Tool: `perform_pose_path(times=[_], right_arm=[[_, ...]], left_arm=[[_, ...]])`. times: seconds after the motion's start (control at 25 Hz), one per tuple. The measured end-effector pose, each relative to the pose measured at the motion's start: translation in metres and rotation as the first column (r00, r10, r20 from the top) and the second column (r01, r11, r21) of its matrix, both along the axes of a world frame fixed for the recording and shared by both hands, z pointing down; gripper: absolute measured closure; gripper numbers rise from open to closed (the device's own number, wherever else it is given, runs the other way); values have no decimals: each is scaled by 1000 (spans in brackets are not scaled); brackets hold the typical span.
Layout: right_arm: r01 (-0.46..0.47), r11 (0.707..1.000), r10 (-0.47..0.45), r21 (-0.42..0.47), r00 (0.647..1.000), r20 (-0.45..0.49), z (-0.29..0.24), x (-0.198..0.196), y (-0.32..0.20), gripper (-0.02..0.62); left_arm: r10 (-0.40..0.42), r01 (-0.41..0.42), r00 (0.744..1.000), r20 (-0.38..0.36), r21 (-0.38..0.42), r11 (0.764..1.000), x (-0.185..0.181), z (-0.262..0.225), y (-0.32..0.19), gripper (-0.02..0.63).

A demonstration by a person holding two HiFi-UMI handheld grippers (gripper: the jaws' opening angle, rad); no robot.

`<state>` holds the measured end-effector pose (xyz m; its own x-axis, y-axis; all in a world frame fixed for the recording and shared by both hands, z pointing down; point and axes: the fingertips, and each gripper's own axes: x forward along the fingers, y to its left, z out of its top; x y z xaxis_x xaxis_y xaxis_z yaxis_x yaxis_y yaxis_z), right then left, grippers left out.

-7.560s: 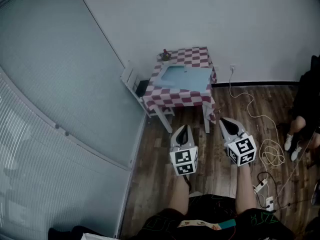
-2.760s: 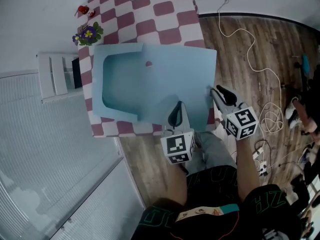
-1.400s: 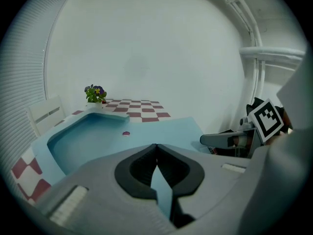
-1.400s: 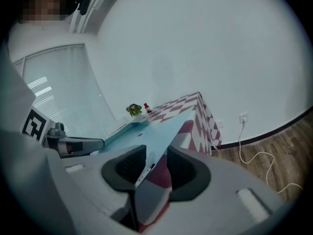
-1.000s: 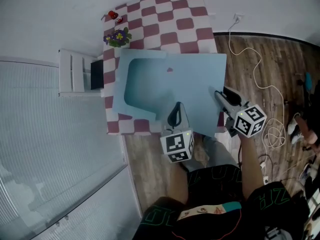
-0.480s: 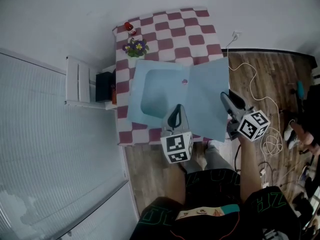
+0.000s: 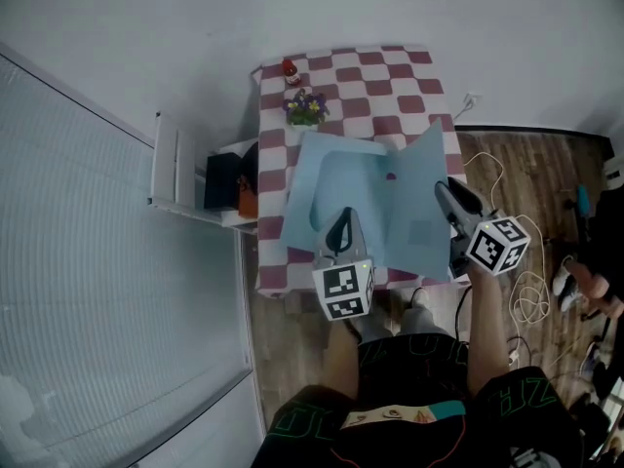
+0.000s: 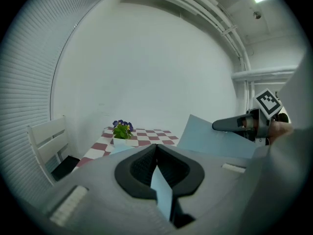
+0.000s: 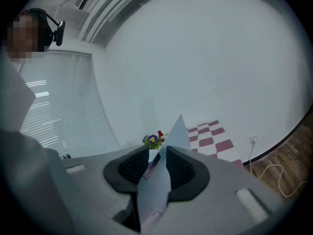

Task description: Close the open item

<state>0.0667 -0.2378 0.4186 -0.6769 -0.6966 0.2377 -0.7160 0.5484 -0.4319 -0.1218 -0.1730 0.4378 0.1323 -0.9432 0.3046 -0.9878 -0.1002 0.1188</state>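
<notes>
folder (image 7: 336,178): light blue, half open on checkered table (image 7: 390,76), right half raised.
left gripper (image 7: 341,217): clamped on folder's near edge.
right gripper (image 7: 447,191): jaws just closing, pinching the raised half's edge.

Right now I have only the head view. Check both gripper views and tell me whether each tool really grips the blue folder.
Observer: In the left gripper view the left tool is shut on a thin edge of the blue folder, pinched between its pads.
Operator: Now the right one.
Observer: In the right gripper view the right tool has just been closing its jaws; the folder's cover stands on edge between them, gripped.
Operator: Name anything else in that grip.
Observer: A printed label on the cover lies between those jaws.
</notes>
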Motion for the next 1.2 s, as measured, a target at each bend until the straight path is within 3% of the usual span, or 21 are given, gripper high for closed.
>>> perform_pose_path(times=[0.68,1.2], right_arm=[[-70,992,75,108,996,-39,-38,-107,5,472],[71,991,-64,112,996,-66,-28,-184,-14,451]], left_arm=[[-94,93,995,14,42,995,-117,-17,42,597],[-178,178,983,36,-1,984,-157,-6,30,597]])
